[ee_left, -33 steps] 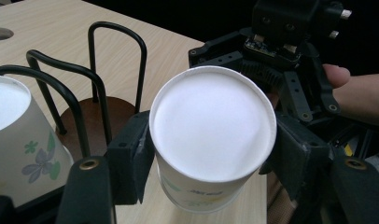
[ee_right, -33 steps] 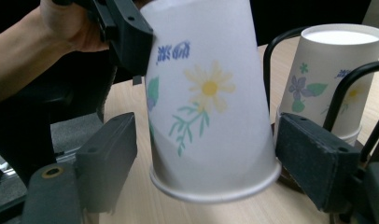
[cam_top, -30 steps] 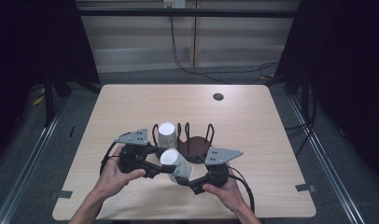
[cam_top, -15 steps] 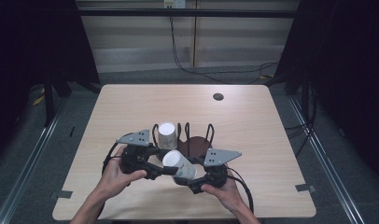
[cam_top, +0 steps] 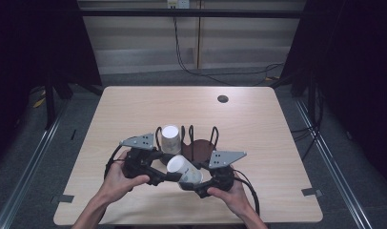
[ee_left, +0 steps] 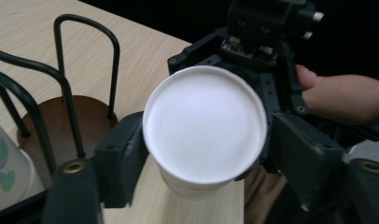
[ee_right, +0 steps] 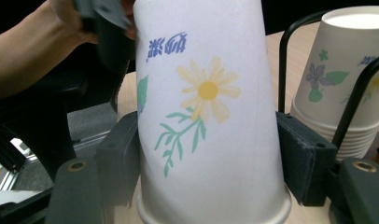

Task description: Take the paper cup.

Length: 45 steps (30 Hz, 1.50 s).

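A white paper cup point(cam_top: 184, 170) printed with a yellow flower is held tilted above the table, between both grippers. My left gripper point(cam_top: 168, 175) is shut on its base end; in the left gripper view the cup's round white bottom point(ee_left: 204, 123) faces the camera between the jaws of my left gripper point(ee_left: 204, 147). My right gripper point(cam_top: 195, 183) is shut on the cup's sides near the rim. In the right gripper view the cup point(ee_right: 206, 107) appears upside down between the jaws of my right gripper point(ee_right: 208, 161). A stack of matching cups point(cam_top: 171, 138) stands in a wire rack point(cam_top: 201, 147) just behind.
The rack has a round brown base point(ee_left: 80, 114) and black wire loops point(ee_right: 283, 56). The cup stack point(ee_right: 351, 88) sits at its left end. A dark round hole point(cam_top: 223, 98) marks the far side of the wooden table point(cam_top: 268, 133). Cables trail from both grippers.
Both grippers and the cup between them have shifted only slightly toward the front of the table. Both grips look the same.
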### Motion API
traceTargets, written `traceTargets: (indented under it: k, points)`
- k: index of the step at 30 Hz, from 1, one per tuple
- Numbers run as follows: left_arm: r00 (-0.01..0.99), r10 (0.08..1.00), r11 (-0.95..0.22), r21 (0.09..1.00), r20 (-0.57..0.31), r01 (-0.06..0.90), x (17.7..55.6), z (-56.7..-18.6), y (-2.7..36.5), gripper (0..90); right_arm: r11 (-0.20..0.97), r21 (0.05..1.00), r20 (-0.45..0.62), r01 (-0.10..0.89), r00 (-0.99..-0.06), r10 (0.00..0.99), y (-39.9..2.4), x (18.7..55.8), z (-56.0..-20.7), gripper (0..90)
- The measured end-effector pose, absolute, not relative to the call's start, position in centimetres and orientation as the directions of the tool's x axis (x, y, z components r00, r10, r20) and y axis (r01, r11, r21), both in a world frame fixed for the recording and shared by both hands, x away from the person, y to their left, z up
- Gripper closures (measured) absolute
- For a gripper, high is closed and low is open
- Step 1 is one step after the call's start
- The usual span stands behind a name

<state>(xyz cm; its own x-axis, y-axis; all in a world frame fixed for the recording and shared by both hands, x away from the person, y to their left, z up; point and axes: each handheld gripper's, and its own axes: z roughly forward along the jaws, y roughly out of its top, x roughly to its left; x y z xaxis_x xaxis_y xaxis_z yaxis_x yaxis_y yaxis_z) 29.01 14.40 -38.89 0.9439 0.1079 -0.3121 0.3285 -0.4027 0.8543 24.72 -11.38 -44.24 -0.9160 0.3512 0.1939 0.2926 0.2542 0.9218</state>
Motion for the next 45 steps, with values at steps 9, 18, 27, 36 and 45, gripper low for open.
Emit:
traceTargets:
  k: [9, 18, 27, 36, 45]
  points:
    - [0.948, 0.150, -0.402, 0.859, -0.280, 0.317, 29.1, -38.6, 15.2, 18.1, 0.266, 0.911, 0.210, 0.316, -0.909, 0.360, -11.9, 24.9, -44.2, 31.0]
    - [0.950, 0.185, -0.467, 0.827, -0.253, 0.312, 29.5, -39.4, 15.6, 16.4, 0.302, 0.889, 0.213, 0.343, -0.895, 0.392, -12.4, 25.0, -44.2, 31.2]
    - [0.961, 0.202, -0.480, 0.836, -0.189, 0.265, 29.7, -39.8, 15.6, 17.3, 0.353, 0.861, 0.205, 0.366, -0.885, 0.418, -13.2, 25.3, -43.6, 31.5]
    - [0.973, 0.194, -0.532, 0.820, -0.126, 0.212, 29.5, -40.5, 14.8, 19.4, 0.400, 0.834, 0.203, 0.380, -0.885, 0.418, -13.8, 25.5, -43.1, 32.0]
    - [0.979, 0.180, -0.587, 0.789, -0.094, 0.184, 29.3, -40.6, 14.3, 25.2, 0.461, 0.795, 0.192, 0.393, -0.885, 0.424, -14.0, 25.7, -42.8, 32.1]
